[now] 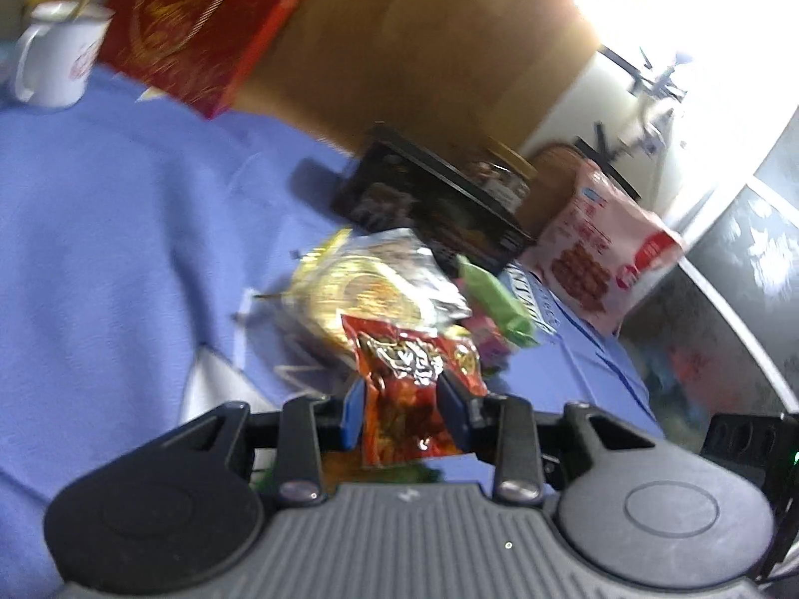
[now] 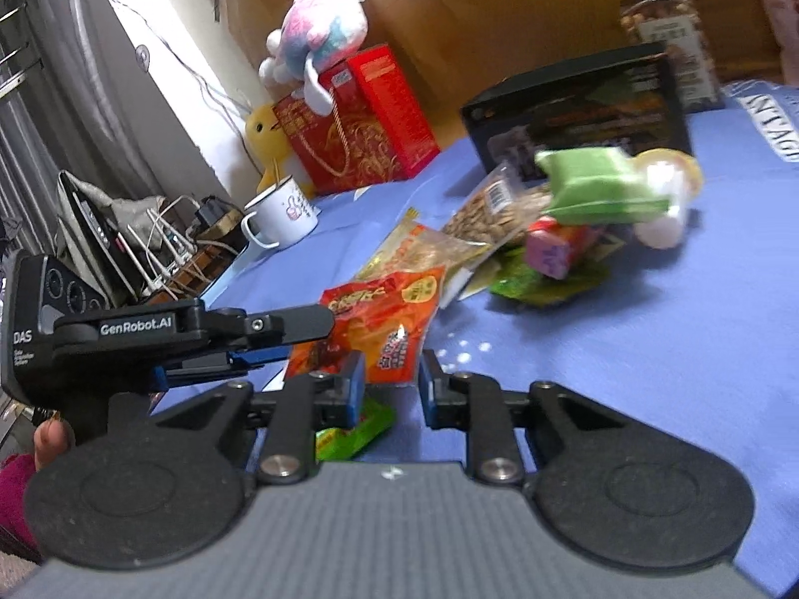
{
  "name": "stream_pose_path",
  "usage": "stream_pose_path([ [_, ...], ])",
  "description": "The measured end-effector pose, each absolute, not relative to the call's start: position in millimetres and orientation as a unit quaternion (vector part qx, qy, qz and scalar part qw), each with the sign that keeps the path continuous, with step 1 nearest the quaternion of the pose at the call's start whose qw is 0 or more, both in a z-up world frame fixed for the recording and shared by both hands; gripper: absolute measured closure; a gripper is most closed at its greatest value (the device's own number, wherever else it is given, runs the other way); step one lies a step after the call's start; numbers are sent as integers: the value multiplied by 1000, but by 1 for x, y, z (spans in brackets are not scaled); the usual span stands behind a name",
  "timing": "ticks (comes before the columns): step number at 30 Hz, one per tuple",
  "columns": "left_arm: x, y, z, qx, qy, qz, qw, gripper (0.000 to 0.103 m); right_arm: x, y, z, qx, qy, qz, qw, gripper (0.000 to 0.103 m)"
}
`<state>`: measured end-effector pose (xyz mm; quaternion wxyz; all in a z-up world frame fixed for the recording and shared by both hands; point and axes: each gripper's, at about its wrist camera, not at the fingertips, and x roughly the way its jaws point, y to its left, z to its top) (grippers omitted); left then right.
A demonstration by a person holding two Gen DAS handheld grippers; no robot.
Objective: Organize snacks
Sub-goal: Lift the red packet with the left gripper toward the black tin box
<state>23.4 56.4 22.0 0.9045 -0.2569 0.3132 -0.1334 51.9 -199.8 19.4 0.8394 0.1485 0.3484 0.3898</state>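
My left gripper [image 1: 402, 412] is shut on a red-orange snack packet [image 1: 407, 389] and holds it above the blue cloth. In the right wrist view the left gripper [image 2: 319, 329] comes in from the left, holding that same packet [image 2: 384, 319]. My right gripper [image 2: 389, 384] is open and empty, just below the packet, with a small green packet [image 2: 354, 432] lying under its left finger. Behind lies a loose pile: a yellow clear bag [image 1: 364, 289], a seed bag [image 2: 494, 214], a green pouch [image 2: 599, 189] and a pink candy [image 2: 549, 249].
A black box [image 2: 579, 110] and a nut jar [image 2: 664, 35] stand at the back. A red gift box [image 2: 359, 125] with plush toys, and a white mug [image 2: 279, 217], stand at the left. A pink-white snack bag [image 1: 599, 249] leans at the back in the left wrist view. Cables hang off the cloth's left edge.
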Motion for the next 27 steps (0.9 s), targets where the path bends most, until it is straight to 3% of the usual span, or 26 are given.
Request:
stream_pose_path([
  [13, 43, -30, 13, -205, 374, -202, 882, 72, 27, -270, 11, 146, 335, 323, 873, 77],
  [27, 37, -48, 3, -186, 399, -221, 870, 69, 11, -298, -8, 180, 343, 312, 867, 71],
])
